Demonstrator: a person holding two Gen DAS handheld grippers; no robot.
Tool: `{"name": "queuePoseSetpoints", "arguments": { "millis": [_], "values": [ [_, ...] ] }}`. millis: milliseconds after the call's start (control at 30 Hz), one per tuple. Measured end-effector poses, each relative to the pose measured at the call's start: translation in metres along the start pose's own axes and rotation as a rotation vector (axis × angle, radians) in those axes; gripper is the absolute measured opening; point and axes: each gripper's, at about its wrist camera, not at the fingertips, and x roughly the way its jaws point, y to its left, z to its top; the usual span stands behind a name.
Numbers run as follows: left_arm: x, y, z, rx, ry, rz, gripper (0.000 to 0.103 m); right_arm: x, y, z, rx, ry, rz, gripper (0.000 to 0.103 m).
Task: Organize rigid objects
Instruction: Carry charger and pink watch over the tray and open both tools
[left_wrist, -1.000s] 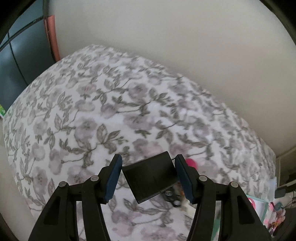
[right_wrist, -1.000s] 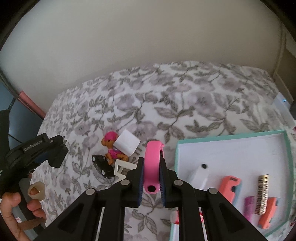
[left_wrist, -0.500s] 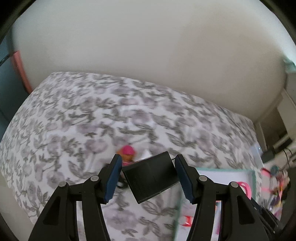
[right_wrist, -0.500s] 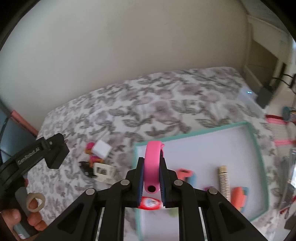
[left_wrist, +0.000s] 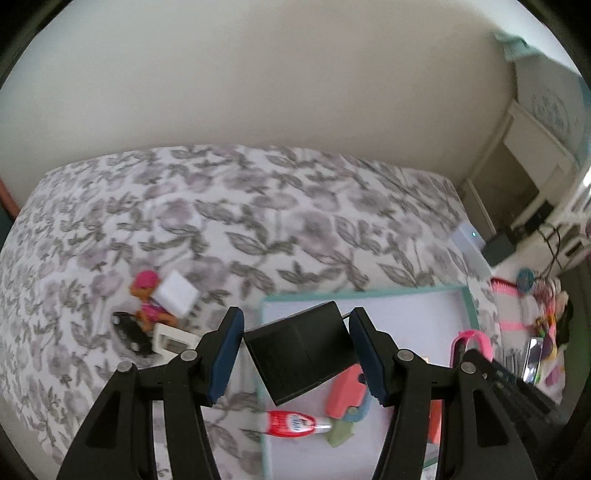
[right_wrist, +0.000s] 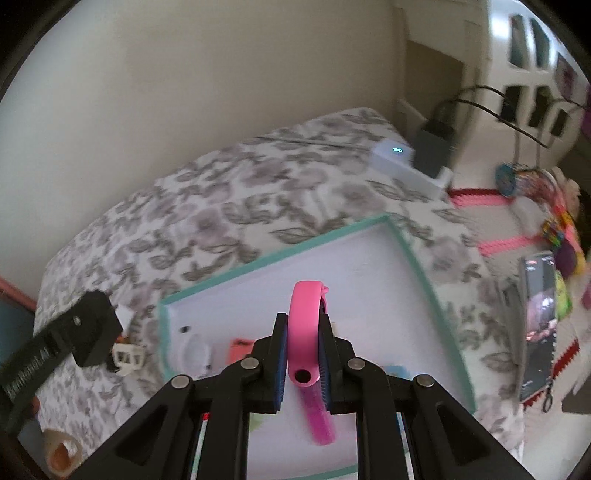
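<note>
Pink band (right_wrist: 306, 332) clamped upright in our right gripper (right_wrist: 302, 354), over tray (right_wrist: 417, 258); left gripper (left_wrist: 295, 354) clamps black box (left_wrist: 301, 350) alongside.

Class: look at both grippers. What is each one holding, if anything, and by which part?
The left gripper holds a black box, tilted, by two opposite corners. The right gripper is shut on a pink band, jaws squeezing its lower sides, above the tray.

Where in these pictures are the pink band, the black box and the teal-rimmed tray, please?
pink band (right_wrist: 303, 325), right wrist view, middle of its outer curve.
black box (left_wrist: 301, 350), left wrist view, centre of its top face.
teal-rimmed tray (right_wrist: 280, 254), right wrist view, far rim.
</note>
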Motion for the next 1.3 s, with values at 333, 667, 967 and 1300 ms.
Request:
{"name": "queuePoseSetpoints", "arguments": {
  "millis": [333, 667, 967, 1300],
  "values": [
    [0.023, -0.034, -0.009, 0.067, 0.036, -0.017, 0.061, 0.019, -0.030, 0.000, 0.042, 0.043, -0.061, 0.016],
    [0.042, -0.037, -0.015, 0.074, 0.072, -0.005, 0.061, 0.029, -0.033, -0.002, 0.032, 0.061, -0.094, 0.016],
    [0.051, -0.038, -0.018, 0.085, 0.095, 0.007, 0.061, 0.047, -0.038, -0.007, 0.027, 0.106, -0.114, 0.016],
    [0.051, -0.041, -0.020, 0.102, 0.093, 0.013, 0.061, 0.048, -0.036, -0.007, 0.018, 0.112, -0.120, 0.016]
  ]
}}
